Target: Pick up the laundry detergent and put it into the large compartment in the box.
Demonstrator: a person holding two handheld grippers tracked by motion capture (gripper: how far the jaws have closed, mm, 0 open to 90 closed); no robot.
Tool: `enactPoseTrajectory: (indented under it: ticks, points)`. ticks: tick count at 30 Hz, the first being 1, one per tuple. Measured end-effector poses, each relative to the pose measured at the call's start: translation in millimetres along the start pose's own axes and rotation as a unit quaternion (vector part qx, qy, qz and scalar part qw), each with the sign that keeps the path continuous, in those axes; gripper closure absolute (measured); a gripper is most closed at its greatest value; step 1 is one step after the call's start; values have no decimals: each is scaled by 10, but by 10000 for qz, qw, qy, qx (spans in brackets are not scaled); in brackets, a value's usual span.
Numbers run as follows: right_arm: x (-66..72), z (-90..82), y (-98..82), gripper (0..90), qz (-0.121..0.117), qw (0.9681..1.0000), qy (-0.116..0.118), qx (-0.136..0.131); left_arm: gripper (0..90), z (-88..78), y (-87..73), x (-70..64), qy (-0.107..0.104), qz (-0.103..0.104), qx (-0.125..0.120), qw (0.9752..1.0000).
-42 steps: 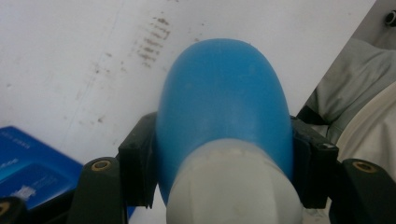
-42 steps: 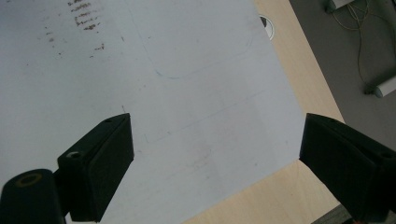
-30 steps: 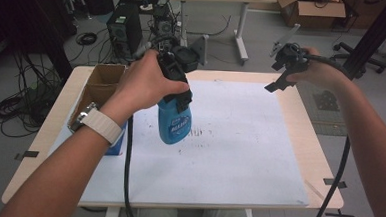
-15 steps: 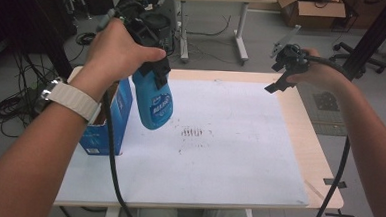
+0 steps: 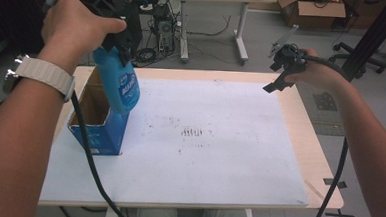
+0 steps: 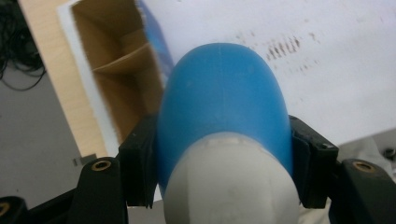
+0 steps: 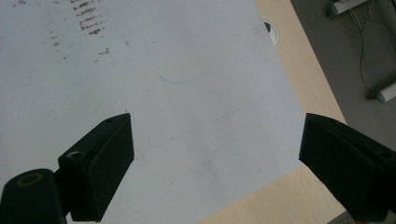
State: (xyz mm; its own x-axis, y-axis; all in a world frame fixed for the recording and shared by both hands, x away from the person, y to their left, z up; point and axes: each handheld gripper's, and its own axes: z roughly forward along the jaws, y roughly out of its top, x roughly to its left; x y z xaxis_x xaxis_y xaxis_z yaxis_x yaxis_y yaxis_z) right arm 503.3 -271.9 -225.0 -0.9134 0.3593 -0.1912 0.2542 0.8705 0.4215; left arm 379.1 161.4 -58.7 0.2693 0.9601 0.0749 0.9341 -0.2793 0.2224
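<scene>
The left hand-held gripper [image 5: 116, 32] sits at about ten o'clock in the high view, raised above the counter [image 5: 300, 129], its jaws pinching a blue bottle [image 5: 118, 79] by the upper body, just under the white cap [image 6: 231, 186]. In the left gripper view the two black pads press on either flank of the bottle, which hangs bottom-down and slightly tilted. The bottle's lower end is over the right edge of an open cardboard box [image 5: 97, 121] with blue outer walls, standing at the counter's nine o'clock edge; whether the bottle touches the box I cannot tell. A white sheet [image 5: 218, 165] with dark smudges covers most of the counter. The right hand-held gripper [image 5: 282, 63] hovers at about two o'clock over the far right corner, jaws spread wide with nothing between them, well apart from the bottle
</scene>
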Motion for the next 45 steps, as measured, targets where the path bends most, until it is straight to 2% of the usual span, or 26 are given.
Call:
enactPoseTrajectory:
  ticks: [2, 4, 6, 8, 9, 14, 15, 20, 23, 31, 39, 41, 44, 45]
  points:
    - [-3, 0, -3, 102, 5, 10000, -6, 32, 375, -9, -9, 85, 54, -154, -7, 9999]
    - [-4, 3, -4, 102, 10, 10000, -1, 16, 375, -12, -13, 122, 88, -219, -23, 9997]
    - [-4, 6, -3, 102, 19, 10000, 6, 23, 375, -7, -15, 227, 223, -390, 0, 9990]
    - [-6, 10, 1, 102, 15, 10000, 3, 43, 375, -6, -14, 250, 256, -423, -10, 9988]
    - [-4, 16, 3, 102, 20, 10000, 4, 36, 375, -2, -16, 308, 317, -529, -27, 9981]
    - [-2, 30, 9, 102, 10, 10000, 19, 54, 376, 30, -28, 418, 387, -733, -45, 9966]
    - [-12, 33, 4, 102, 28, 10000, 12, 63, 375, 51, -33, 477, 393, -801, -79, 9960]
    - [-21, 44, -4, 102, 37, 9999, 13, 97, 376, 103, -30, 545, 445, -852, -101, 9953]
    - [-27, 47, -9, 102, 45, 9999, 14, 118, 376, 185, -22, 603, 520, -941, -123, 9941]
    - [-44, 55, -28, 102, 70, 9999, 5, 143, 376, 367, -10, 692, 493, -1027, -144, 9934]
    - [-69, 56, -53, 102, 110, 9998, -8, 174, 376, 553, -23, 757, 530, -940, -101, 9941]
    - [-69, 63, -56, 102, 101, 9997, 0, 213, 376, 685, -45, 784, 513, -928, -91, 9943]
    - [-71, 65, -56, 102, 108, 9997, -4, 213, 376, 743, -55, 795, 518, -910, -83, 9945]
    - [-71, 66, -54, 102, 107, 9997, -2, 210, 376, 834, -68, 803, 553, -864, -44, 9947]
